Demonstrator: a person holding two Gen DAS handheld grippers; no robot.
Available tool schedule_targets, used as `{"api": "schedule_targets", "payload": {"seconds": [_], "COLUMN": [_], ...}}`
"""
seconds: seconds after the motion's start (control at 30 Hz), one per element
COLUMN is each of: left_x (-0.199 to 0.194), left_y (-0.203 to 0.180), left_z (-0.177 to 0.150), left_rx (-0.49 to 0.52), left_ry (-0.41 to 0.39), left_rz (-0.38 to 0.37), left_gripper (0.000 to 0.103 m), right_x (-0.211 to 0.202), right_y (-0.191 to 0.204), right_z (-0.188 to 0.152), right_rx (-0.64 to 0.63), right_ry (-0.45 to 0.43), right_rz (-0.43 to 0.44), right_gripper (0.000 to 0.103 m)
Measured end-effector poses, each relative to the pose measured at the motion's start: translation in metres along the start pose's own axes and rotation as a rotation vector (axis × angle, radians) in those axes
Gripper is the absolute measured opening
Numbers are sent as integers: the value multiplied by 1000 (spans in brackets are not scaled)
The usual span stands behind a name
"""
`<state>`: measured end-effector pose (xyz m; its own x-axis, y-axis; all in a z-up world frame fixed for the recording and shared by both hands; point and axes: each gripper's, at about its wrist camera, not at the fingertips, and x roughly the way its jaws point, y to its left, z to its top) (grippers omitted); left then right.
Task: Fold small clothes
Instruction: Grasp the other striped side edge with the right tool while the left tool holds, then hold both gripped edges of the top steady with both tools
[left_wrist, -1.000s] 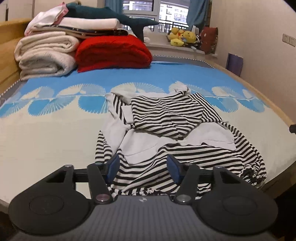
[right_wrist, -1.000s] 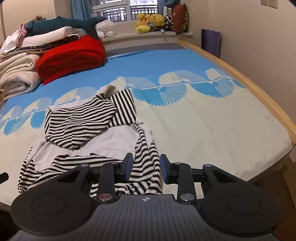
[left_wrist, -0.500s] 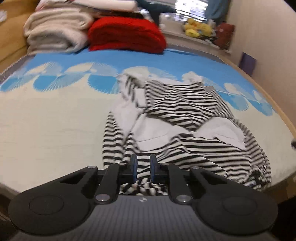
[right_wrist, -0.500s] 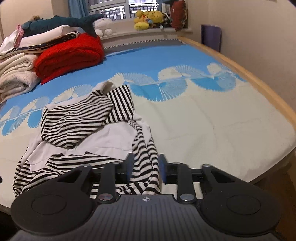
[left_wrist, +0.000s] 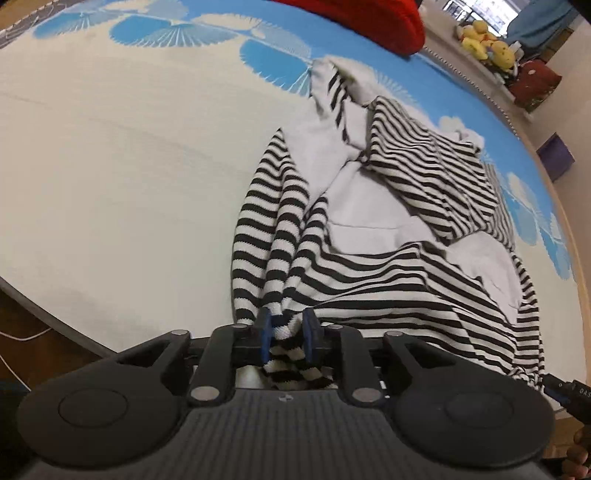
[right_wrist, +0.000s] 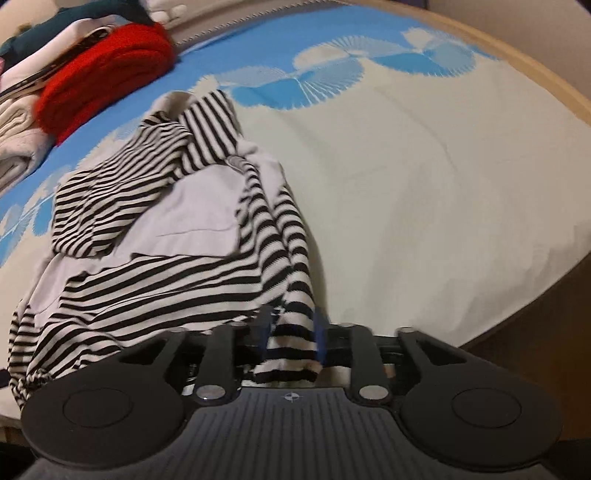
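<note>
A black-and-white striped hooded top (left_wrist: 369, 206) lies crumpled on the bed sheet (left_wrist: 129, 166), with its pale lining showing. In the left wrist view my left gripper (left_wrist: 287, 328) is low at the near edge of the bed. Its jaws are opening, and a striped sleeve end (left_wrist: 284, 354) sits bunched in the narrow gap between the blue pads. In the right wrist view the same top (right_wrist: 184, 221) spreads to the left. My right gripper (right_wrist: 290, 328), blurred, has its jaws opening around the other striped cuff (right_wrist: 291, 354). I see no squeeze on either cuff.
A folded red blanket (right_wrist: 107, 77) and stacked pale towels (right_wrist: 14, 140) sit at the head of the bed. Plush toys (left_wrist: 484, 40) line the window sill, and a purple box (left_wrist: 554, 158) stands by the wall. The wooden bed frame (right_wrist: 535, 85) runs along the right side.
Both grippers have dropped toward the near hem of the top and tilted downward. Their jaws narrowed half a second ago and now stand wider, each with a striped cuff between the pads.
</note>
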<state>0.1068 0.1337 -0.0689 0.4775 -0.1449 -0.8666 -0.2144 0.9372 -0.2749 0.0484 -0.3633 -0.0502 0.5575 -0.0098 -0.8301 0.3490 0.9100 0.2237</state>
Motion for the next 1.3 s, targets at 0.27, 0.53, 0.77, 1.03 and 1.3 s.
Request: {"api": "schedule_targets", "payload": {"seconds": [0.27, 0.53, 0.77, 1.03, 1.3], "left_x": [21, 30, 29, 1, 1], "left_y": [6, 2, 0, -17, -8], "left_z": [-2, -9, -13, -12, -15], "left_rx": [-58, -20, -3, 105, 39], "left_ry": [64, 93, 80, -45, 11], "left_rz": [18, 60, 89, -24, -28], "left_gripper": [35, 54, 57, 8, 10], "right_x": [25, 39, 34, 4, -16], "right_y": [-5, -4, 2, -5, -21], "right_z": [-6, -12, -14, -12, -14], "right_rx": [7, 4, -44, 8, 25], "right_ry": [80, 123, 104, -21, -53], "right_rz": [-20, -33, -8, 56, 44], "right_gripper": [45, 48, 19, 11, 10]}}
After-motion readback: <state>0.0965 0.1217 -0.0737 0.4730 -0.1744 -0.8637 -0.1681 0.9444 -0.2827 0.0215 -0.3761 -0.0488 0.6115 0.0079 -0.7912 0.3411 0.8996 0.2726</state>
